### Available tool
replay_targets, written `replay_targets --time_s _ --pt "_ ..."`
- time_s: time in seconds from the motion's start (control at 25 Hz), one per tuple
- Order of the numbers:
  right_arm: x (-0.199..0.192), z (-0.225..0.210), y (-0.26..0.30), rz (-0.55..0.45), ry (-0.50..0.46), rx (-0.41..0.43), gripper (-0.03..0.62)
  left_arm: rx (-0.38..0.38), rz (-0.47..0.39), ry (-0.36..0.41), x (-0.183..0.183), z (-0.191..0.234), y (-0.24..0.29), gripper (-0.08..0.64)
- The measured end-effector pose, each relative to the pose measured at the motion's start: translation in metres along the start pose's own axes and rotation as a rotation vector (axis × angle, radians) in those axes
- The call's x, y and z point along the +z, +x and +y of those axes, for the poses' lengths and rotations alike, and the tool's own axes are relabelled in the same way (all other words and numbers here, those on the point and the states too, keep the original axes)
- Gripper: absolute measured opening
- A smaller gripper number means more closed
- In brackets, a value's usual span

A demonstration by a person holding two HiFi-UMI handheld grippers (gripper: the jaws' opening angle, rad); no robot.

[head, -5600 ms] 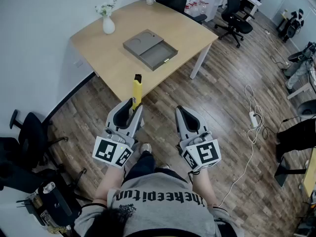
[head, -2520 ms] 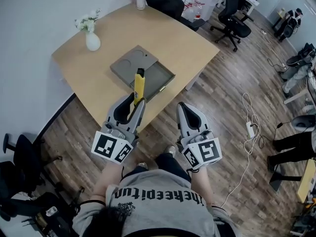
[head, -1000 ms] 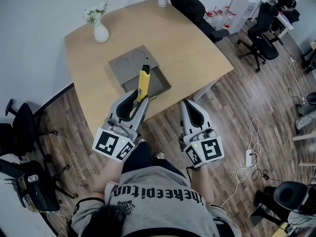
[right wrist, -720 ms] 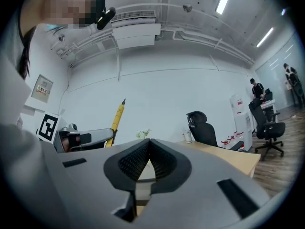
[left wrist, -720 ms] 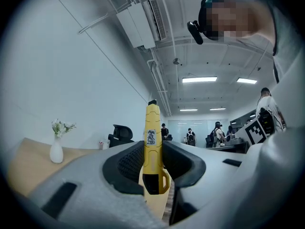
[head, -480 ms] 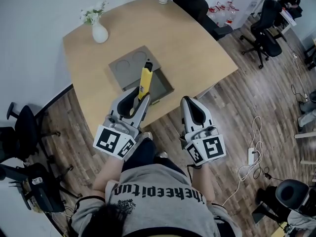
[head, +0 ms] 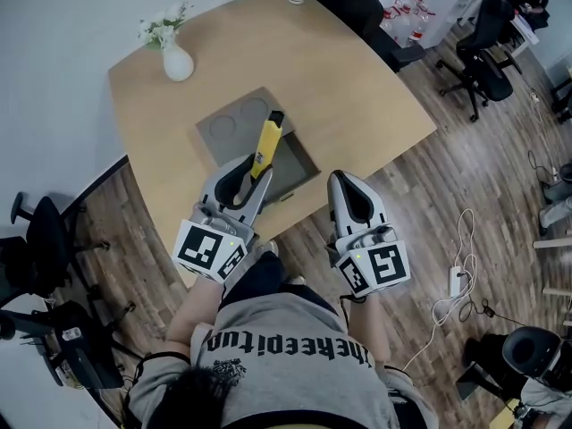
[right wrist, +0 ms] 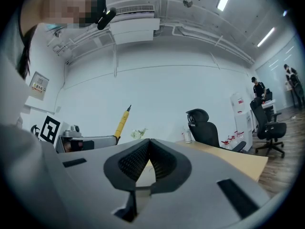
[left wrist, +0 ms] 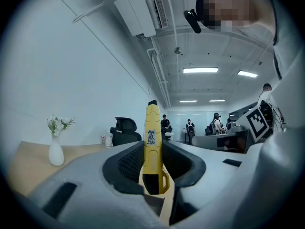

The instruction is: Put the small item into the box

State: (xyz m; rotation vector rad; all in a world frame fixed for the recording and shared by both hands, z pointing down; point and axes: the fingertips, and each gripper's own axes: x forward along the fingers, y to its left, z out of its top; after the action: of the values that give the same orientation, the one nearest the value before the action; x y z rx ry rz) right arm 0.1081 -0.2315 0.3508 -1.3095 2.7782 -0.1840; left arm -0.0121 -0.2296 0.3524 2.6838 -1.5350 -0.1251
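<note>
the small item (head: 266, 139) was not yet in the box (head: 228, 128). it stood clamped between the jaws of the left tool (head: 253, 164), and in the head view's centre its black tip overlapped the box's open half. as i judged it, carrying was nearly done, and lowering and letting go remained. the right tool (head: 345, 180) had its jaws together on nothing, below and right of the box, off the worktop (head: 357, 88).

the item was a slim yellow stick of hard, smooth plastic with a small printed label. the box looked matte grey and flat: one half bore two shallow round recesses, the other was a rectangular tray. the worktop was pale wood. the tools' inner pads (left wrist: 131, 163) were black and finely ribbed.
</note>
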Motion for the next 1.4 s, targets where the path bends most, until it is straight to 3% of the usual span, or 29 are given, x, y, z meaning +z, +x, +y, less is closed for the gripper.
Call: replay_targets --time_s 0.36,0.76,1.4 --pt "-0.007 -0.006 0.034 0.029 0.004 -0.02 0.008 -0.035 0.122 0.005 -0.033 0.032 0.022 0.126" --pt "-0.021 -0.018 0.058 0.069 0.013 -0.064 0.008 -0.08 0.311 0.009 -0.096 0.055 0.042 0.126" --pt "-0.049 -0.03 0.068 0.145 0.038 -0.16 0.008 -0.191 0.584 0.061 -0.181 0.068 0.051 0.126"
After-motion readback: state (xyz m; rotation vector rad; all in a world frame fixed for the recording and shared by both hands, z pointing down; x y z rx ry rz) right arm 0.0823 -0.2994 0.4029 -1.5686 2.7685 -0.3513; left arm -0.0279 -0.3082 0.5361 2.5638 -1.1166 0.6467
